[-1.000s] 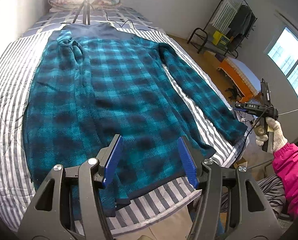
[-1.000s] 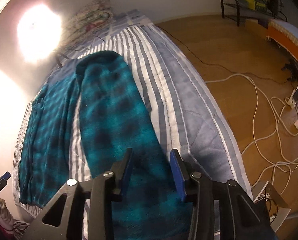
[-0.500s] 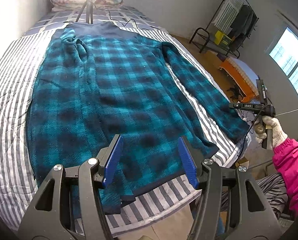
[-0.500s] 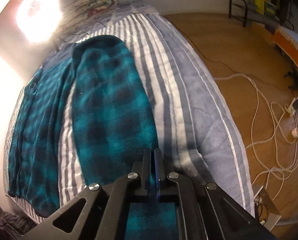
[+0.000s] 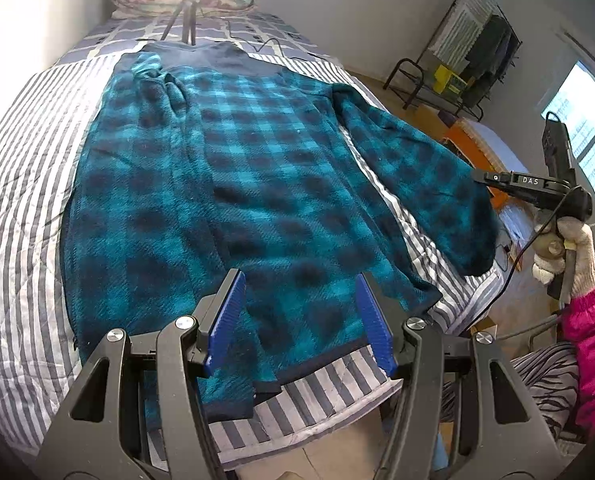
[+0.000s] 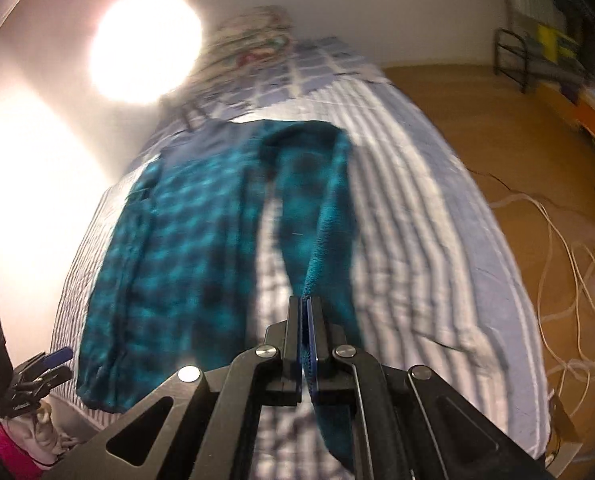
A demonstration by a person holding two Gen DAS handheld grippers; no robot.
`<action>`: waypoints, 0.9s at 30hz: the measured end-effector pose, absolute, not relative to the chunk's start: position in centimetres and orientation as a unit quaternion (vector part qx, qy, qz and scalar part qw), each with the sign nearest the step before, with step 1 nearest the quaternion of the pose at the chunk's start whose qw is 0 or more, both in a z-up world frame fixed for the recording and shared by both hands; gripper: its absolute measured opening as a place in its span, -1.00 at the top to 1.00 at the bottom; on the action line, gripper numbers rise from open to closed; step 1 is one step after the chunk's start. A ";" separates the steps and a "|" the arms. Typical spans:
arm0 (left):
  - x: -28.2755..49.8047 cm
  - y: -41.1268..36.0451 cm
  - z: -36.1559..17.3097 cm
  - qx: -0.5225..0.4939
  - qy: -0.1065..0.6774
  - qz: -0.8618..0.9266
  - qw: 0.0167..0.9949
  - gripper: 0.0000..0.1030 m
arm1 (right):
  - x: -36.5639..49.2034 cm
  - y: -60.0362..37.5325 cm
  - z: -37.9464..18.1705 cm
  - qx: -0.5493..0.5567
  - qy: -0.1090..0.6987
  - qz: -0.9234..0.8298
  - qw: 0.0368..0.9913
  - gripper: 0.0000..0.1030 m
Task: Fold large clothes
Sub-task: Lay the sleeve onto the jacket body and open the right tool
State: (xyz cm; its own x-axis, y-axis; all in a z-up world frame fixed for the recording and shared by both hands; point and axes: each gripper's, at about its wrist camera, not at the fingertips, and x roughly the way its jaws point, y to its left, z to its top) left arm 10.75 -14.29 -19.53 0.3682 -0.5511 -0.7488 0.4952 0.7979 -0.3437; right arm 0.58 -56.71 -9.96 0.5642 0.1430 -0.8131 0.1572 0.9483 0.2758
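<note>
We note the teal plaid fleece (image 5: 233,184) spread flat on the striped bed (image 5: 21,184), collar toward the lamp (image 6: 145,44). Its outstretched sleeve (image 6: 317,216) lifts off the bed, cuff edge clamped in our right gripper (image 6: 306,320). Our left gripper (image 5: 297,312) hovers above the hem at the bed's foot, jaws apart, holding nothing. No containers that we can make out.

The left gripper (image 5: 299,318) points steeply downward, its blue pads (image 5: 226,316) standing apart with nothing pressed between them. The right gripper (image 6: 306,320), seen at three o'clock from the left wrist camera, is carried by a gloved hand (image 5: 565,254) in a pink sleeve (image 5: 591,344); its jaws are clamped tight on a pinch of teal fabric (image 6: 321,236).
</note>
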 end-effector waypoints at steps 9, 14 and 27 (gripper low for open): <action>10.9 -12.5 -20.0 -0.062 0.471 -0.300 0.827 -0.13 | 5.3 -44.7 -11.2 0.070 0.503 0.098 0.856 1.00; 11.0 -12.2 -21.0 -0.102 0.487 -0.306 0.811 -0.13 | 6.4 -40.0 -15.2 0.052 0.544 0.153 0.824 1.00; 10.8 -14.4 -23.7 -0.129 0.520 -0.318 0.782 -0.13 | 3.2 -48.0 -13.7 0.137 0.496 0.132 0.848 0.36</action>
State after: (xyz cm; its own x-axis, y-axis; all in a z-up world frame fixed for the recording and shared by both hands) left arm 10.79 -14.41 -23.71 0.2562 -0.6311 -0.7322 0.3632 0.7648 -0.5322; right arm 3.17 -47.96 -13.68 0.4739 0.3593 -0.8040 -0.0885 0.9278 0.3625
